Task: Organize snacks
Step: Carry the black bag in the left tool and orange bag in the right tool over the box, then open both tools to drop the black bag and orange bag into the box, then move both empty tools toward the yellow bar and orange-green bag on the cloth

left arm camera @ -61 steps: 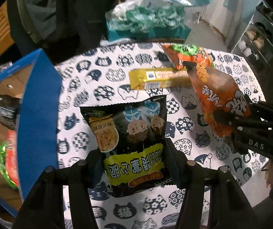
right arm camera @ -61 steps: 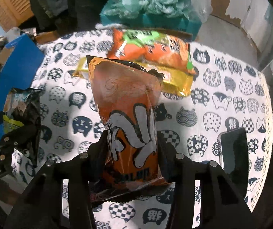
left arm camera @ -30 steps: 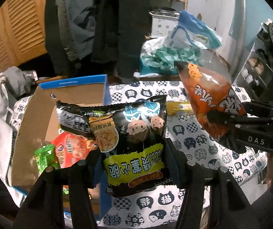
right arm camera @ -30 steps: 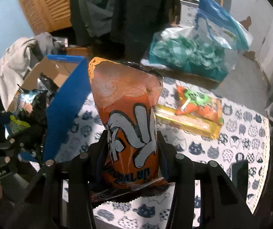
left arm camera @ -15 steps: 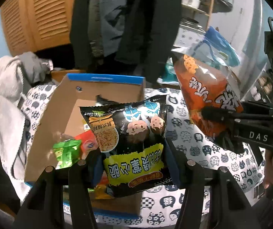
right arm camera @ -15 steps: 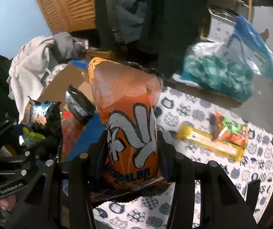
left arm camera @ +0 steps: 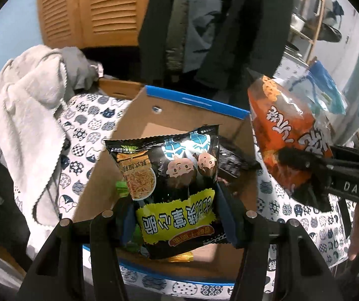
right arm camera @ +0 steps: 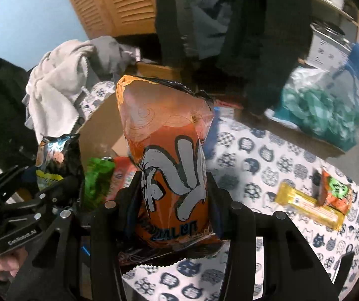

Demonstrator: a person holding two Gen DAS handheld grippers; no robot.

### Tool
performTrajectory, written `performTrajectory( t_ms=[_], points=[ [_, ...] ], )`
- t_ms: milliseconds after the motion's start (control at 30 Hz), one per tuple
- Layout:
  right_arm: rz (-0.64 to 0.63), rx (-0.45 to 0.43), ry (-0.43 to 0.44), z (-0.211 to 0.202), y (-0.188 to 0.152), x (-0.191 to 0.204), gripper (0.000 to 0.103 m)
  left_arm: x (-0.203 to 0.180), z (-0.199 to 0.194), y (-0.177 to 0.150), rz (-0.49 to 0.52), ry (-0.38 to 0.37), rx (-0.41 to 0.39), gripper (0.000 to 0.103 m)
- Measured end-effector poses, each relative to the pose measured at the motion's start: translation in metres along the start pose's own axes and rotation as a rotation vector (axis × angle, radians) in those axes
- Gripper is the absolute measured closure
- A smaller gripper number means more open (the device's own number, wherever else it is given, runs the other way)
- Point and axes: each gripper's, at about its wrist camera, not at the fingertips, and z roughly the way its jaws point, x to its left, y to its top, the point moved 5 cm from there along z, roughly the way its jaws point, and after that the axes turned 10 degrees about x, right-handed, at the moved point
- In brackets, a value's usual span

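Note:
My left gripper [left arm camera: 175,215] is shut on a black and yellow snack bag [left arm camera: 172,180] and holds it above an open cardboard box [left arm camera: 187,115] with blue edges. My right gripper [right arm camera: 173,200] is shut on an orange snack bag [right arm camera: 167,150], held just right of the box; this bag also shows in the left wrist view [left arm camera: 287,130]. The box holds a green pack [right arm camera: 96,173], a red pack [right arm camera: 124,173] and a dark bag [left arm camera: 232,163]. A yellow bar [right arm camera: 307,208] and an orange and green pack [right arm camera: 335,193] lie on the table.
The table has a cat-print cloth [right arm camera: 254,155]. A grey towel [left arm camera: 26,115] is heaped left of the box. A clear bag of teal stuff [right arm camera: 325,110] stands at the far right. Dark coats [left arm camera: 217,25] hang behind, beside louvred wooden doors [left arm camera: 91,10].
Both grippers have swung left from the table to the cardboard box, each keeping its bag. The left bag now hangs over the box opening.

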Motion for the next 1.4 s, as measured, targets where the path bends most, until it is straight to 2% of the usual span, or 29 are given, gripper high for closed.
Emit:
performTrajectory(
  t_ms=[300, 600, 633, 700, 767, 833, 1100, 1400],
  points=[
    [-0.042, 0.029, 0.037, 0.024, 0.017, 0.043, 0.057, 0.038, 0.009, 0.000, -0.080, 0.027, 0.019, 0.045],
    [-0.028, 0.056, 0.084, 0.043, 0.032, 0.058, 0.055, 0.054, 0.011, 0.000, -0.154, 0.010, 0.034, 0.043],
    [-0.024, 0.052, 0.096, 0.042, 0.033, 0.059, 0.053, 0.055, 0.011, 0.000, -0.155, 0.008, 0.035, 0.041],
    [-0.020, 0.035, 0.102, 0.038, 0.035, 0.058, 0.037, 0.056, 0.010, 0.000, -0.159, 0.011, 0.036, 0.034],
    [-0.022, 0.014, 0.097, 0.032, 0.036, 0.057, 0.032, 0.057, 0.008, 0.001, -0.170, 0.014, 0.027, 0.033],
    [-0.022, 0.006, 0.088, 0.028, 0.037, 0.055, 0.032, 0.057, 0.007, 0.003, -0.175, 0.008, 0.022, 0.033],
    [-0.013, -0.012, 0.036, 0.014, 0.029, 0.036, 0.026, 0.036, 0.007, 0.004, -0.128, -0.012, 0.023, 0.033],
    [-0.013, -0.005, -0.031, 0.003, 0.008, 0.003, 0.025, 0.002, 0.006, 0.006, -0.046, -0.024, 0.023, 0.029]
  ],
)
